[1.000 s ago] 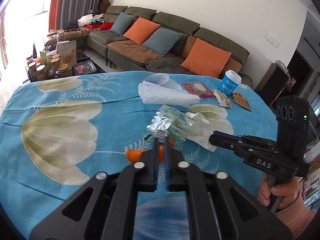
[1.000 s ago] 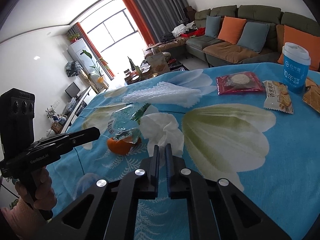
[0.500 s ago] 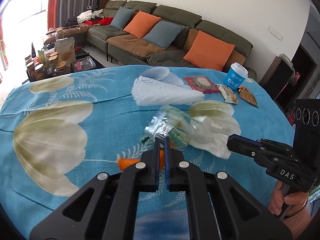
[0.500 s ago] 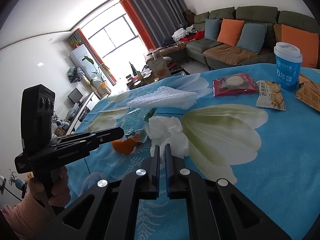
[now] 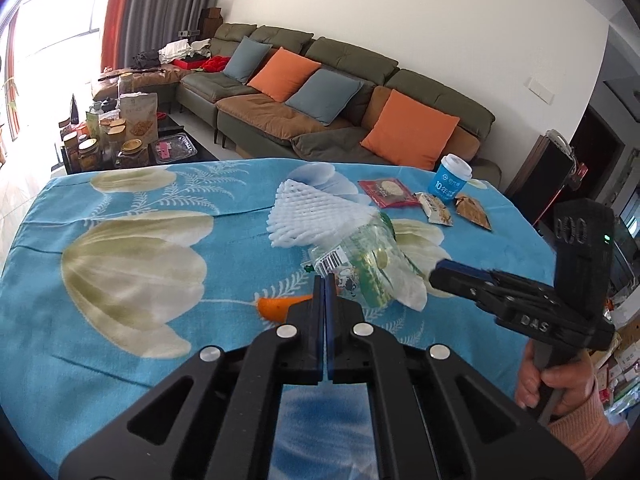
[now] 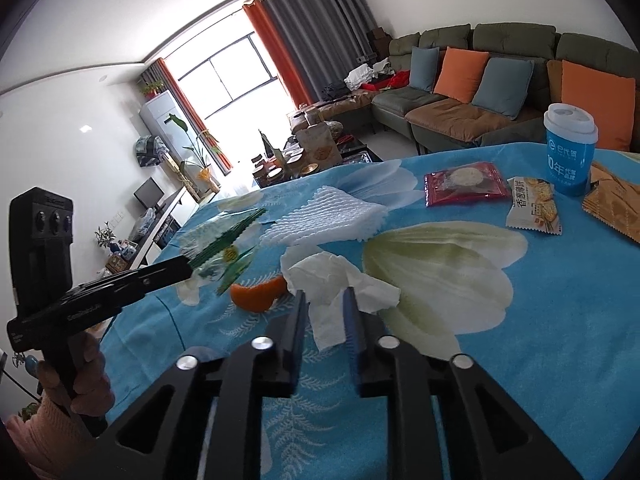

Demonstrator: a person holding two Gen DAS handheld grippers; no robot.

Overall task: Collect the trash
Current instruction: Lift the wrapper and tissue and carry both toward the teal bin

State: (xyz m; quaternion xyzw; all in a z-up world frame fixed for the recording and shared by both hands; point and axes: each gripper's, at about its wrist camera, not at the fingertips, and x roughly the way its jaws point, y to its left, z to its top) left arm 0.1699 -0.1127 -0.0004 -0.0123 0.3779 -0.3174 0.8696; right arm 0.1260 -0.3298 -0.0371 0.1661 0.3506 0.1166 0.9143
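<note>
My left gripper is shut on the edge of a clear plastic wrapper with green print and holds it just above the blue flowered tablecloth. In the right wrist view the left gripper shows from the side with the wrapper hanging off its tip. An orange peel lies under it. My right gripper is opening, with a crumpled white tissue lying loose between its fingers. A white foam fruit net lies behind.
At the far right of the table stand a blue paper cup, a red snack packet, a cracker packet and a brown packet. A sofa and a low table with jars lie beyond.
The left gripper closed on the wrapper and raised it off the cloth, uncovering the orange peel. The right gripper's jaws went from shut to apart over the tissue.
</note>
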